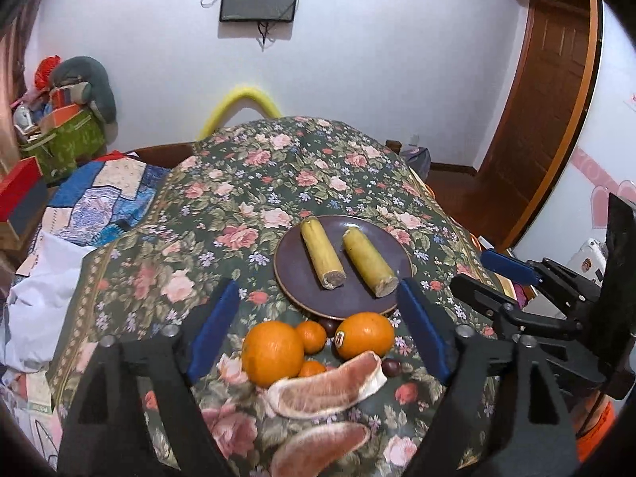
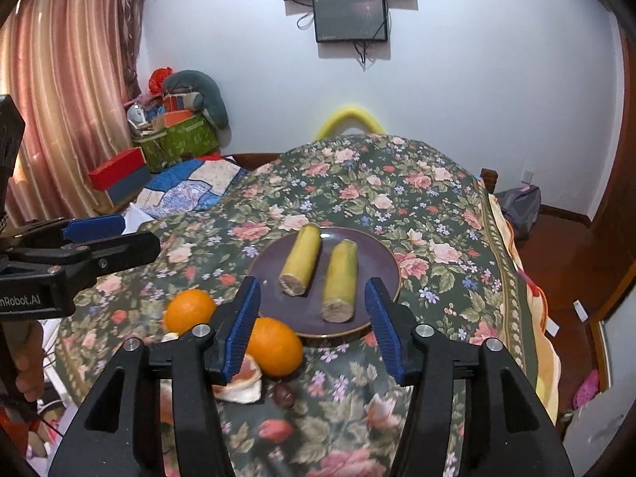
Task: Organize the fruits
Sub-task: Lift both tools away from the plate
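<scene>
A dark purple plate [image 1: 302, 274] [image 2: 381, 266] holds two yellow-green cut stalks [image 1: 322, 252] [image 2: 301, 260], side by side. In front of it lie two large oranges [image 1: 272, 351] [image 1: 365, 334] [image 2: 275, 346], small tangerines [image 1: 311, 336], dark chestnut-like fruits [image 1: 390, 366] [image 2: 284, 393] and two pink pomelo segments [image 1: 328, 387] [image 1: 318, 451]. My left gripper [image 1: 318, 330] is open above the fruit pile, holding nothing. My right gripper [image 2: 312, 326] is open and empty over the plate's near edge; it also shows at the right of the left wrist view [image 1: 489, 282].
The fruit lies on a floral cloth [image 1: 278, 183] [image 2: 397, 198] over a bed. A patchwork quilt [image 1: 99, 198] and a red box [image 2: 119, 173] are at the left. The cloth's right edge [image 2: 516, 278] drops to a wooden floor.
</scene>
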Action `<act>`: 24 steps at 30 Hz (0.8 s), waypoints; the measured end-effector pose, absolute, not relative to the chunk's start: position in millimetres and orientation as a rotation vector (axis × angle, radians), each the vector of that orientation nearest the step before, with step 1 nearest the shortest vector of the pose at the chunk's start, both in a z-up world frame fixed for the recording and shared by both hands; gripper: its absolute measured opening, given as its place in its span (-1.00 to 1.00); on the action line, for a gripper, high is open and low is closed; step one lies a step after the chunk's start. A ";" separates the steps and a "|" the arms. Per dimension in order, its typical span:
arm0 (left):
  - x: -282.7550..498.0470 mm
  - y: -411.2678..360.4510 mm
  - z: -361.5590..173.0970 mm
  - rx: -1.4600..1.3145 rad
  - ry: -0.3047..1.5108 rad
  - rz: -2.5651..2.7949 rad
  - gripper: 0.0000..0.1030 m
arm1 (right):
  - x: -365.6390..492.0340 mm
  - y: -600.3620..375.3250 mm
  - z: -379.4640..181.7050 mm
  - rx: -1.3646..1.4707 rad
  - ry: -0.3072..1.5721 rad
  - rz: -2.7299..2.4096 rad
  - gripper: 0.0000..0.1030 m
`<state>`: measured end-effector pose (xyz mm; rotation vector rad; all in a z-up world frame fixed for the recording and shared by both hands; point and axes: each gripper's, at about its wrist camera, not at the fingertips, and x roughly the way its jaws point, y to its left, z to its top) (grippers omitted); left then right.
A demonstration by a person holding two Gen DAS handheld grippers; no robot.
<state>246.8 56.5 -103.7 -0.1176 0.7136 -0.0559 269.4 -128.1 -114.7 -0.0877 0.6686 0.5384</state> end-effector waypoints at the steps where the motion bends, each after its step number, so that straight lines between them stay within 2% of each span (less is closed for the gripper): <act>1: 239.7 56.2 -102.1 -0.112 0.707 -0.050 0.67 | 264.7 -128.4 -113.1 -0.089 0.664 0.538 0.09; 6: 217.1 52.3 -104.6 -0.076 0.713 -0.046 0.81 | 244.3 -130.2 -109.8 -0.096 0.645 0.533 0.24; 13: 202.0 48.7 -136.7 -0.055 0.794 -0.045 0.86 | 232.3 -132.5 -118.9 -0.107 0.660 0.524 0.27; 24: 197.8 46.0 -219.3 -0.058 1.009 -0.042 0.86 | 230.9 -139.3 -135.8 -0.080 0.709 0.517 0.27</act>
